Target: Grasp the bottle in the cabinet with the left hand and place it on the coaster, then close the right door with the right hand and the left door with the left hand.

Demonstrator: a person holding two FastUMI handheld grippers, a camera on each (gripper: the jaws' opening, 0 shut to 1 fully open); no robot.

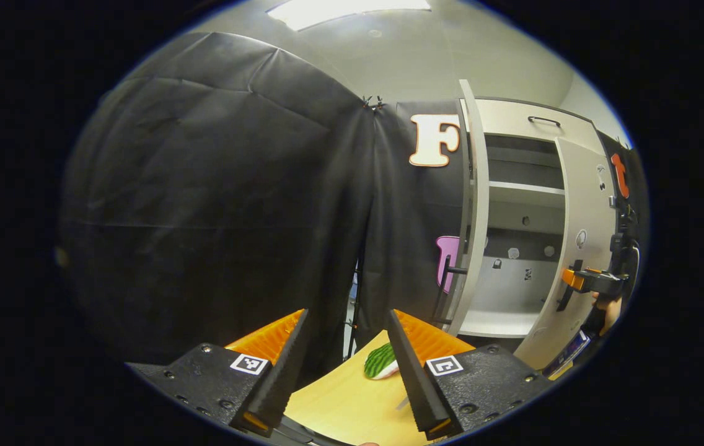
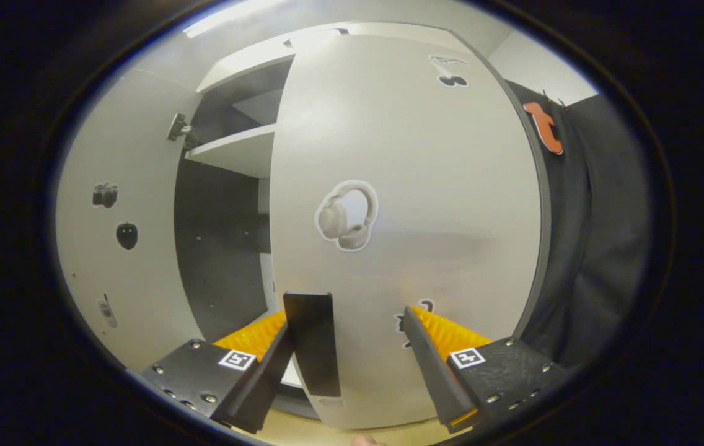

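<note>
- L gripper (image 1: 347, 371): jaws apart, nothing held, over wooden table (image 1: 352, 402); green object (image 1: 380, 360) just ahead.
- R gripper (image 2: 352, 365): jaws apart, straddling black handle (image 2: 312, 344) of right door (image 2: 408, 217), partly shut.
- Left door (image 1: 475, 204) wide open; cabinet (image 1: 522, 217) shelves bare.

Before you, the right door (image 2: 414, 186) is smooth, matt grey laminate with a matt black plastic handle (image 2: 312, 344), the bench (image 1: 352, 402) is pale, smooth wood, and the booth's wall (image 1: 215, 204) is creased matt black cloth.

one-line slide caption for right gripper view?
Right gripper, fingers open, at the handle of the cabinet's half-open right door.
</note>
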